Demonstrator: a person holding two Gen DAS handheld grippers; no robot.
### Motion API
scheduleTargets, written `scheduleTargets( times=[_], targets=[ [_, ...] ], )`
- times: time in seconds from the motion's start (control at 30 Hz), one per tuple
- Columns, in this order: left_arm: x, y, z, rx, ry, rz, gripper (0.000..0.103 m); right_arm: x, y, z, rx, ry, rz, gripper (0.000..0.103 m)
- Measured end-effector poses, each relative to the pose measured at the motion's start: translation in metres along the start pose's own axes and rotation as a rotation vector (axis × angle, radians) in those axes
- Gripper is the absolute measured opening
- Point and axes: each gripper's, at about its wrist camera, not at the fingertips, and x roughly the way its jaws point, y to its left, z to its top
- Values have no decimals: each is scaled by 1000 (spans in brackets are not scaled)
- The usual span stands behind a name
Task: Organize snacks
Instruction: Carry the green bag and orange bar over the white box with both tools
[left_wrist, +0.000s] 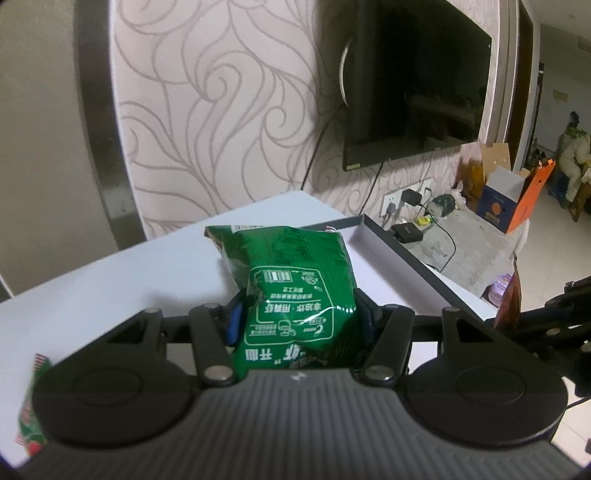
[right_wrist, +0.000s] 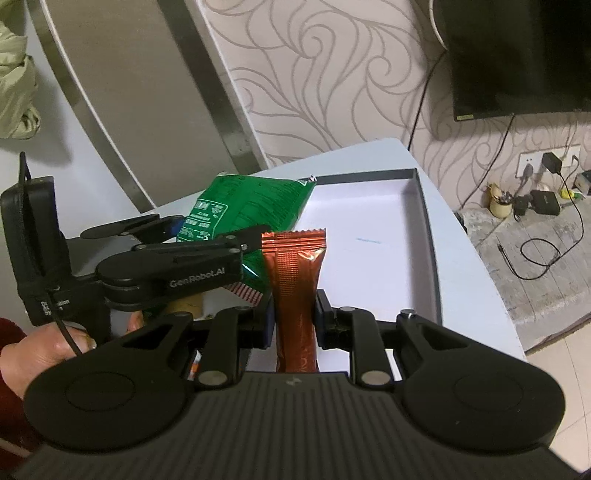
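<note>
both grippers are loaded. left gripper (left_wrist: 301, 321) has its jaws clamped on the green snack bag (left_wrist: 295, 284), gripping the lower half, bag sticking up and forward, printed back facing the lens. right gripper (right_wrist: 295, 321) has its jaws pinched on the copper-brown snack bar (right_wrist: 295, 280), held upright with its crimped end on top.

step in hand looks like carry-to-tray: both items are lifted and sit over or just short of the near end of the shallow dark-rimmed tray (right_wrist: 424, 214), whose white floor shows nothing in it. next move, as i read it: bring each item over the tray floor, lower, then release, one at a time so the packs don't overlap.

clearances: the two grippers are close, left linkage nearly touching the bar's top in the right view, so separate them before dropping. tray rim is low, easy to clear. counter (left_wrist: 110, 280) edge runs just right of the tray, floor beyond; keep the placement inboard. another red-green packet (left_wrist: 33, 406) lies at the near left on the counter.
</note>
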Motion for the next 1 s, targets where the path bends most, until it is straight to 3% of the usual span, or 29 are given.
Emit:
scheduleTargets(
  times=[0.5, 1.0],
  targets=[
    [48, -25, -2, 21, 51, -11, 61, 5, -33, -3, 20, 25, -17, 25],
    [62, -29, -5, -1, 54, 27, 61, 17, -35, -2, 2, 64, 0, 25]
  ],
)
